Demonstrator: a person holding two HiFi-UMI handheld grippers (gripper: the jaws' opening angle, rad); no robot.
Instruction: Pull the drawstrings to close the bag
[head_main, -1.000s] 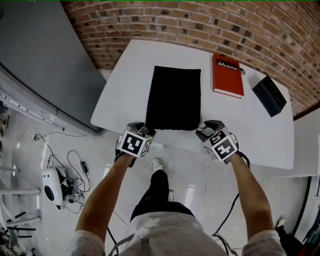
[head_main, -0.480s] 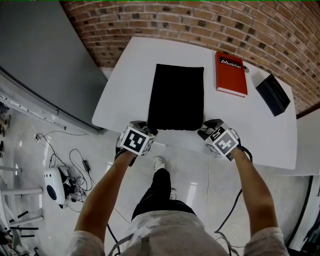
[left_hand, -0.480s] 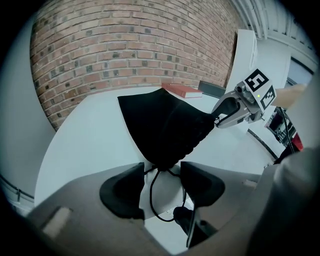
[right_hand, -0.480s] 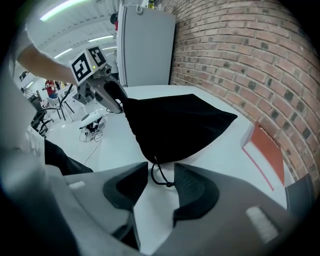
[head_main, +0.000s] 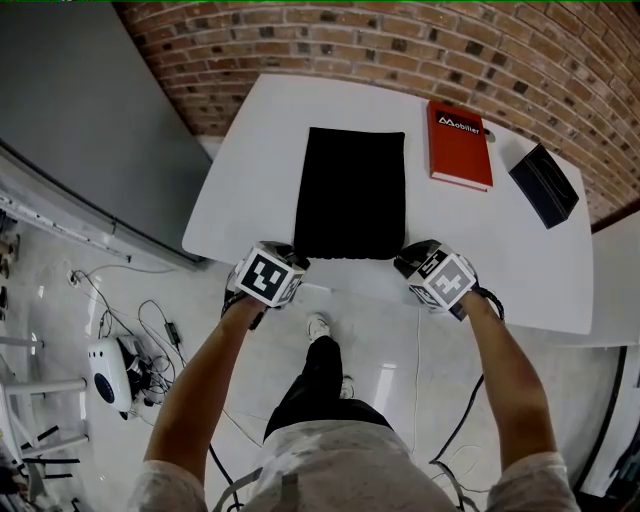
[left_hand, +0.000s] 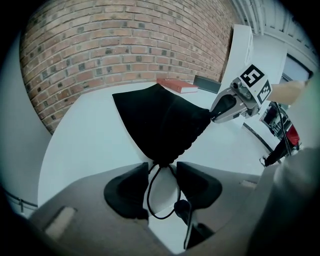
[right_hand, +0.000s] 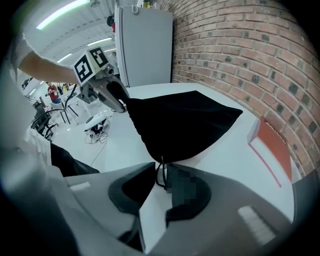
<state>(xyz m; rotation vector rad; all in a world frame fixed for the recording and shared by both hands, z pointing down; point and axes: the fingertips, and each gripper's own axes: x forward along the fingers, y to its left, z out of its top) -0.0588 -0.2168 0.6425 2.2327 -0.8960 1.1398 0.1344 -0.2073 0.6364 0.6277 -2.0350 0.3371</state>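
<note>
Head view: black bag (head_main: 350, 190) is noted flat on the white table (head_main: 240, 190), long axis 12 to 6, mouth at 6 by the near edge. Cloth is plain, rectangular; cords are not made out here. Gripper views: mouth is seen puckered. Left gripper (head_main: 290, 257) is closing, jaws apart round a cord loop (left_hand: 148, 195). Right gripper (head_main: 405, 258) is closing, gap narrower, its cord (right_hand: 160, 174) not yet pinched.

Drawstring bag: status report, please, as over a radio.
Left tongs closing round left cord loop, not yet pinching. Right tongs closing, right cord between them. Black bag flat on table. Nothing in the way; red book clear.
</note>
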